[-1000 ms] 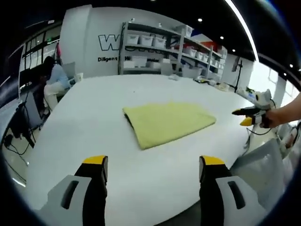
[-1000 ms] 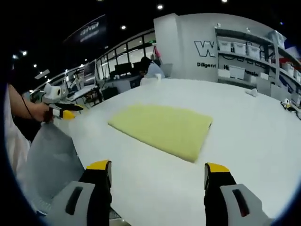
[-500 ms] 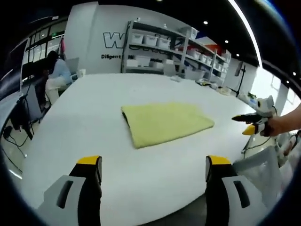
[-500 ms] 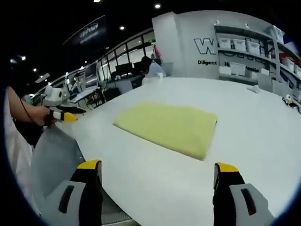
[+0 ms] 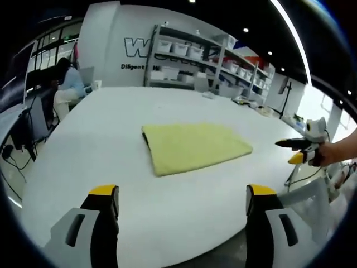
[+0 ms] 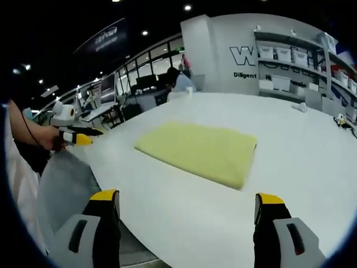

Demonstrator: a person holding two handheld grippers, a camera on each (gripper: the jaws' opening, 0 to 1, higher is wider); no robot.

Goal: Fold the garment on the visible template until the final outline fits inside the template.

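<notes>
Currently the yellow garment lies folded flat mid-desk, well ahead of both claws and apart from them. Left claw: jaws apart, empty; garment ahead, a touch right, long axis running across the view. Right claw: jaws apart, empty; garment ahead, a touch left. Neither claw looks clearly nearer. No template outline can be made out on the desk. Either claw would need a forward reach over the near desk edge.

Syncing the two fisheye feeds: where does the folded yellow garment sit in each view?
Left gripper view: yellow garment lies centre frame on the white table.
Right gripper view: garment lies centre, slightly right.
Shared landmark: the wall lettering behind the table.
</notes>
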